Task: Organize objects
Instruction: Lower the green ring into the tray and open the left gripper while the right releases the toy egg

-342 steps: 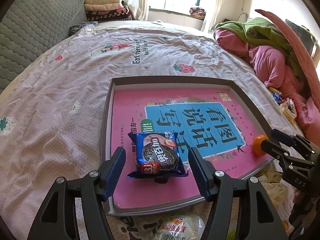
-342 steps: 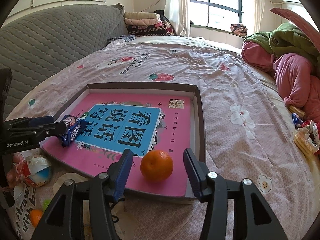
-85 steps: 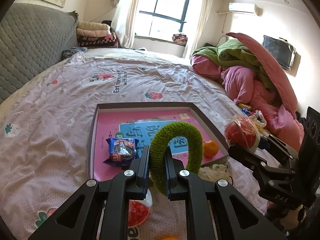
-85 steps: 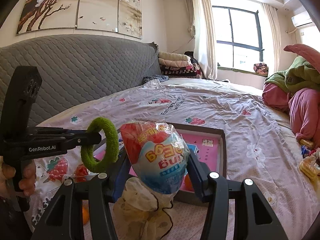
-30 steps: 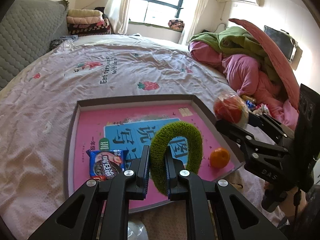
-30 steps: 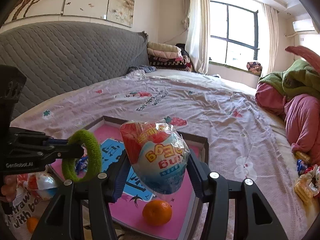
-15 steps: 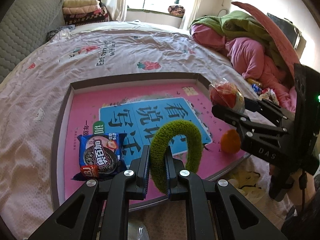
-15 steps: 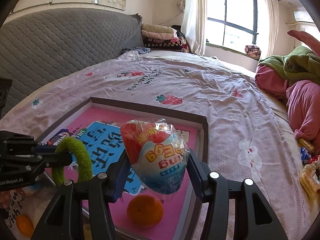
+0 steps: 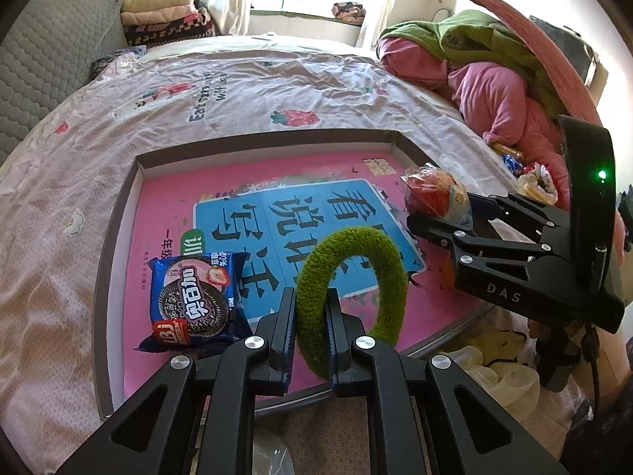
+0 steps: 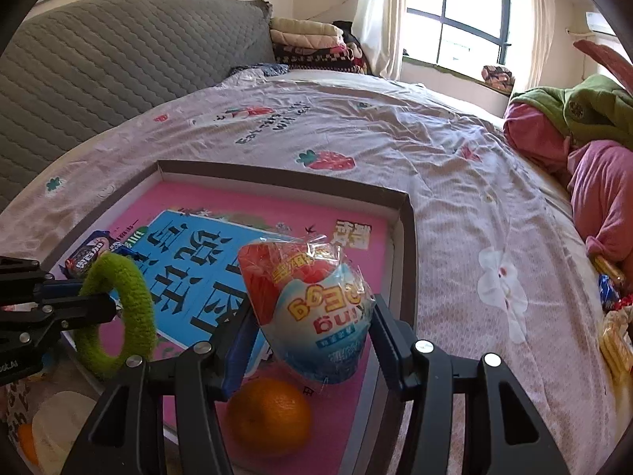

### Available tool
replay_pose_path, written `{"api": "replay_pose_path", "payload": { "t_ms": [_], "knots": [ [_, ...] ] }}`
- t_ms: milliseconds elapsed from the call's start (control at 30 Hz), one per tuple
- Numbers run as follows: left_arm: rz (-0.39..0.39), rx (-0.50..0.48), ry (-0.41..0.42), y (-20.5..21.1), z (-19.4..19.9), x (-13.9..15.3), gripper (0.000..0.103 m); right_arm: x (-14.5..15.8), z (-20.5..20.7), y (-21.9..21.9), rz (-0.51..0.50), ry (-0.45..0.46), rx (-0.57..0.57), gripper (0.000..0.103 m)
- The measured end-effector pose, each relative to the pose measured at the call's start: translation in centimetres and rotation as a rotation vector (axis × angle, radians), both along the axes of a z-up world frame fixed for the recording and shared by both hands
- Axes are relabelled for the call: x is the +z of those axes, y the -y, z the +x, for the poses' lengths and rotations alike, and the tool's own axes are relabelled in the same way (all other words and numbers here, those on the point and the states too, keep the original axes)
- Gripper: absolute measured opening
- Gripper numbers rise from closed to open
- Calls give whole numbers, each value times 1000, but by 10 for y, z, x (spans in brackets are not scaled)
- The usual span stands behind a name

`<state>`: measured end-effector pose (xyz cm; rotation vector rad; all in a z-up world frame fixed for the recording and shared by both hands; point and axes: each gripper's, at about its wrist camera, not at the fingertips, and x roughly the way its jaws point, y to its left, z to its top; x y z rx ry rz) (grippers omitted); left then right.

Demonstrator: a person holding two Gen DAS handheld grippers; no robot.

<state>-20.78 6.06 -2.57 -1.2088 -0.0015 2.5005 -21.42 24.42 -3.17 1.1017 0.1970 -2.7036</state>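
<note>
Over a shallow tray (image 9: 118,245) on the bed (image 9: 245,91), the left gripper (image 9: 310,316) has its fingers pinched tight on a green ring (image 9: 356,245), while the right gripper (image 10: 312,340) clasps a wrapped snack (image 10: 312,308) (half-spread fingers) above an orange (image 10: 269,415); a cookie pack (image 9: 190,301) lies inside.

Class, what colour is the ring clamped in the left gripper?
Green; the ring shows best in the left wrist view.
</note>
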Motion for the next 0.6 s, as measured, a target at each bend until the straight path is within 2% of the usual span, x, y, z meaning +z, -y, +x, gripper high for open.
{"api": "replay_pose_path", "payload": {
  "t_ms": [433, 600],
  "knots": [
    [-25, 4, 18, 0, -2, -5, 15, -3, 1, -1, 5, 17, -7, 56],
    [-32, 2, 31, 0, -4, -7, 17, -4, 1, 4, 21, 21, 4, 61]
  ]
}}
